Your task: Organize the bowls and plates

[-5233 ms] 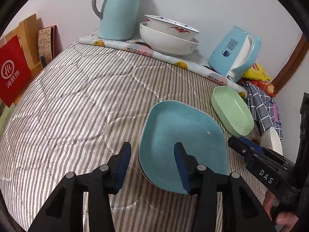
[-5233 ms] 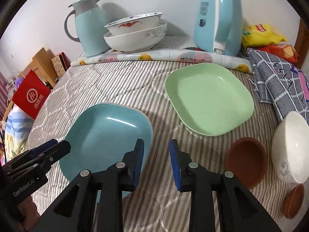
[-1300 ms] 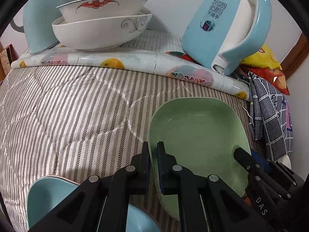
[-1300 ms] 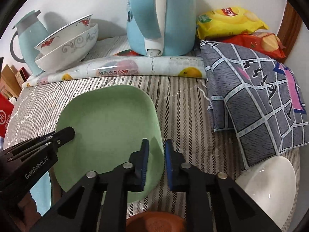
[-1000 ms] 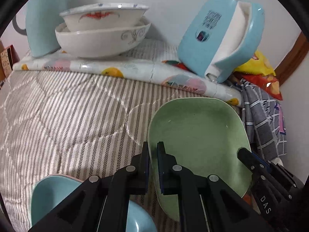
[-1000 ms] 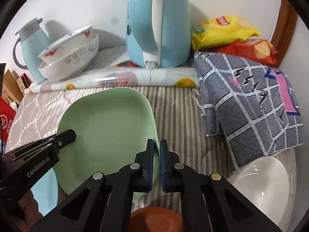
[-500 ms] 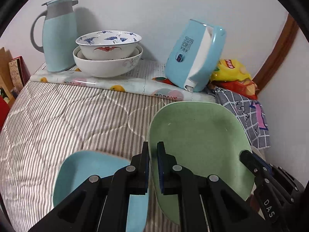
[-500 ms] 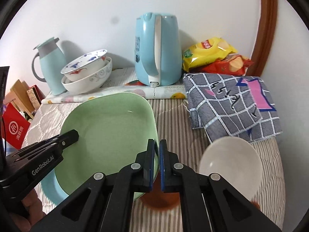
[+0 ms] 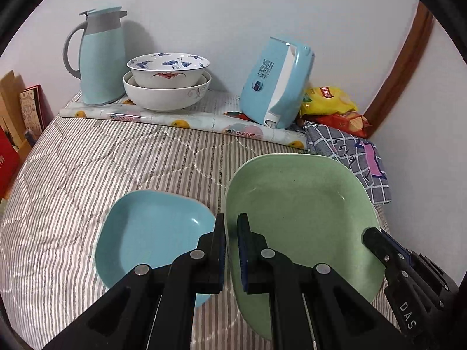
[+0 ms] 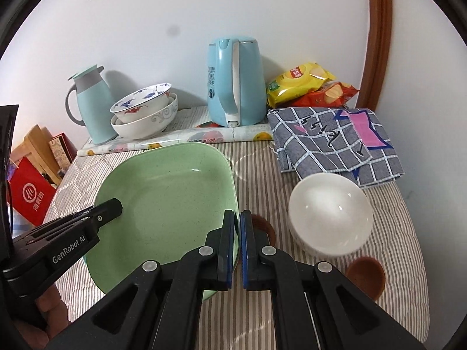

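Both my jaws clamped on the green plate [image 9: 303, 204]: left gripper [image 9: 231, 233] pinching its left rim, right gripper [image 10: 237, 227] its right rim, plate held off the striped cloth [image 9: 102, 160] beside the blue plate [image 9: 151, 227].

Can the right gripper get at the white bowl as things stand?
Probably not yet: the right gripper is shut on the green plate rim, sharing it with the left gripper. The white bowl itself sits uncovered just beside it.
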